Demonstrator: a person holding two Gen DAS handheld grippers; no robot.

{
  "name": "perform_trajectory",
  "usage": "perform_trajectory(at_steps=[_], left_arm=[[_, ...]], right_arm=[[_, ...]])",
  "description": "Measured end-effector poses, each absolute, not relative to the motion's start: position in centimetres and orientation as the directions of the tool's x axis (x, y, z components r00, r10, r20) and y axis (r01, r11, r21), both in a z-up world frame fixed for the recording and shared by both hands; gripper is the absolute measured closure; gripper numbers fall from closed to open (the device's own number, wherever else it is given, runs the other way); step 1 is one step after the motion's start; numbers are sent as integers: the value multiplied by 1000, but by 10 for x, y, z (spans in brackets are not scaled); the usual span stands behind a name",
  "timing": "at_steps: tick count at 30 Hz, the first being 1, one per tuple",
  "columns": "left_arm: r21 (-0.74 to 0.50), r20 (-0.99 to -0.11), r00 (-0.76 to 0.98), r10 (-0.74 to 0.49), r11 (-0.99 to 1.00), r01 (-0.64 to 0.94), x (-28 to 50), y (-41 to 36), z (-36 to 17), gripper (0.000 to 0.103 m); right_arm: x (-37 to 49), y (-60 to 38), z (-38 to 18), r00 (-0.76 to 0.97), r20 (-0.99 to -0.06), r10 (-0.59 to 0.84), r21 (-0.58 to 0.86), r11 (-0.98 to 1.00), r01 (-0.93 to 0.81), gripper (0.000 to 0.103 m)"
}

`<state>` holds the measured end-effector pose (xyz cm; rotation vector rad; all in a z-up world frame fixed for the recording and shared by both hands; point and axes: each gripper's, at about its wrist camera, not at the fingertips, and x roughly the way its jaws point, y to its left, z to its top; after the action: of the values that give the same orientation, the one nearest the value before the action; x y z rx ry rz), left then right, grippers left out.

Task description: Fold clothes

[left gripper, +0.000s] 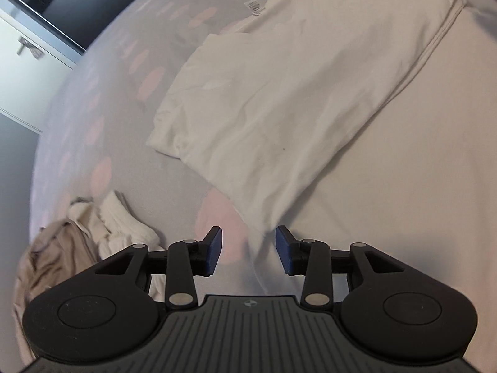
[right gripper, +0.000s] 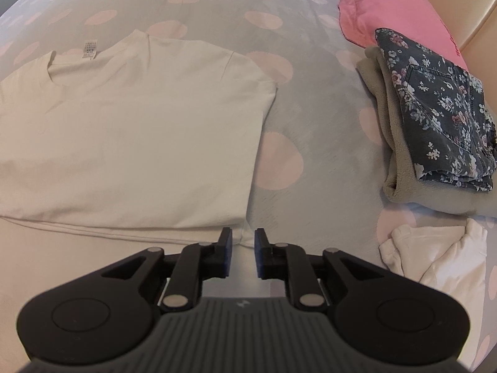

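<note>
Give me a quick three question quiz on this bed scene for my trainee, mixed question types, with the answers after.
1. True or false: the left gripper is clamped on the T-shirt.
2. What lies on top of the folded pile beside the pink pillow? A) a white towel B) a floral garment C) a striped sock
3. Fill in: the T-shirt's tag sits at its ____.

Key
1. False: both the left and the right gripper have their jaws apart, nothing pinched.
2. B, the floral garment.
3. Neckline.
</note>
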<state>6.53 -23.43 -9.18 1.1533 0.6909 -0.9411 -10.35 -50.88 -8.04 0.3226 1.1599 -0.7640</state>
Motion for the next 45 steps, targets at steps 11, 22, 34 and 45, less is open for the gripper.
perform_trajectory(at_steps=[11,22,34,45], left_arm=[[471,-832,494,-253,149,869,69,-237,-81,101],[470,-867,493,-76,204,859,92,-223,-104,103],[292,-905,386,-177,401,868,118,-204,-62,103],[261,-859,421,-290,460,849,111,-208,-29,103]], right_arm=[[-86,-501,-82,198,-909,-367,-152,734,662,84],[-75,-498,-91,172,-916,-361,-171,743,647,80],[-81,-500,-67,231,-897,-377,-125,717,686,79],[-95,-483,-38,341,-856,-388,-40,708,705,74]])
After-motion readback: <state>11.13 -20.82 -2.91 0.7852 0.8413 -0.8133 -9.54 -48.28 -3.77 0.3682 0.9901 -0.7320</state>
